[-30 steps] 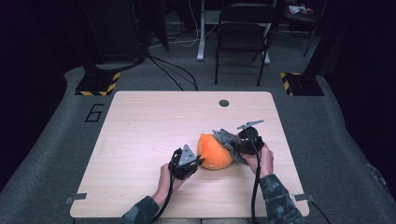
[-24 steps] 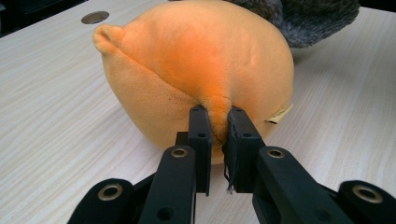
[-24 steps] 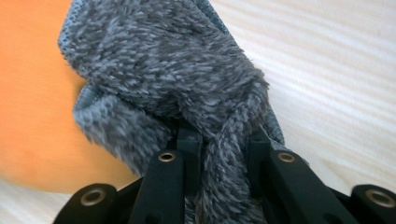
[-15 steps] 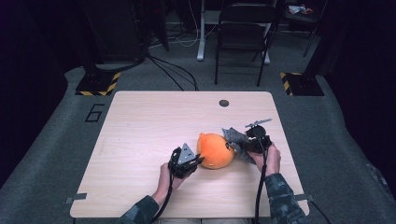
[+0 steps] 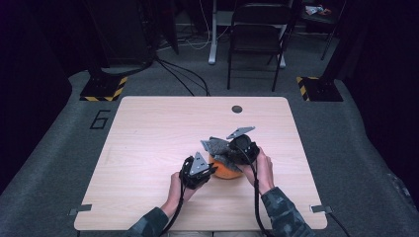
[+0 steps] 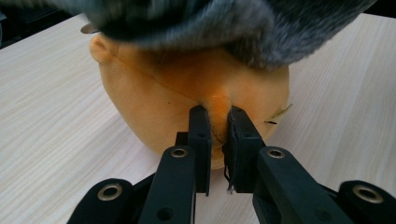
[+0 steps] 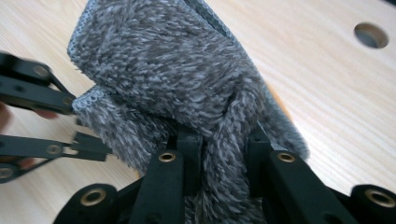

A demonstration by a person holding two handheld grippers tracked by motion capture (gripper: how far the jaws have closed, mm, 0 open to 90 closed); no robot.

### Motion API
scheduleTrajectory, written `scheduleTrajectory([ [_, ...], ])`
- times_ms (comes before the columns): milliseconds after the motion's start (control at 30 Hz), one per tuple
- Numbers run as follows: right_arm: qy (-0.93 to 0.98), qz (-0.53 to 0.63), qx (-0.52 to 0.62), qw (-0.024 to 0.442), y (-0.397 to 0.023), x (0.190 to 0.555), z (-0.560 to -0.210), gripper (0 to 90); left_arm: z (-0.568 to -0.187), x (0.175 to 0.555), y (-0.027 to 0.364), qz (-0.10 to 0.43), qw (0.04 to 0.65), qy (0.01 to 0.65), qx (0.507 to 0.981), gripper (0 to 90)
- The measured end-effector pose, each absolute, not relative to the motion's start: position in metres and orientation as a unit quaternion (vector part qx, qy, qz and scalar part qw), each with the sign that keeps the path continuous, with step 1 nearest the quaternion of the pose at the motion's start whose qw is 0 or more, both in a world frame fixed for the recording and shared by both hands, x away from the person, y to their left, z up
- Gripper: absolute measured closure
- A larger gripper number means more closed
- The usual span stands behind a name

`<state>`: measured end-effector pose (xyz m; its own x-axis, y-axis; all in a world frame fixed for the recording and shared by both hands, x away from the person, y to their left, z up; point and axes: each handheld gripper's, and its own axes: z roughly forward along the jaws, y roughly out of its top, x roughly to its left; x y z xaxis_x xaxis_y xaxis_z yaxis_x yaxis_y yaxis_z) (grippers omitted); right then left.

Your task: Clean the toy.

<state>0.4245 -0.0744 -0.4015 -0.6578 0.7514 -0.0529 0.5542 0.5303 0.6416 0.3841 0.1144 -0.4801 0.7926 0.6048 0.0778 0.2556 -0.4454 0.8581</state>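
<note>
— Where's the orange plush [image 6: 187,98]?

— On the table [image 5: 148,148], near edge. My left gripper [image 6: 217,121] pinches its fabric; my right gripper [image 7: 219,144] is clamped on the grey furry cover [image 7: 177,70] above it.

— Risk?

— Pulling hard could tear that thin pinch loose.

In the high view the desk [image 5: 148,148] is evenly lit from above, while the floor and room around it are left dim, the corners almost black. Only short, soft shadows are cast. No glare is seen on the wood. In the left gripper view the grey fur [image 6: 224,23] at the top is smeared by blur; the orange plush [image 6: 187,84] is rendered sharply. In the right gripper view the far tool [image 7: 42,116] is blurred.
</note>
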Motion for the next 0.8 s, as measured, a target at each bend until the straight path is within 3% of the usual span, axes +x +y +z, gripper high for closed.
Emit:
scheduleTrajectory([
  [800,0.83,0.279,0.464,0.131,-0.141,0.449,-0.436,74.7,-0.483,0.389,0.12,0.173,0.462,0.268,0.828,81.7],
])
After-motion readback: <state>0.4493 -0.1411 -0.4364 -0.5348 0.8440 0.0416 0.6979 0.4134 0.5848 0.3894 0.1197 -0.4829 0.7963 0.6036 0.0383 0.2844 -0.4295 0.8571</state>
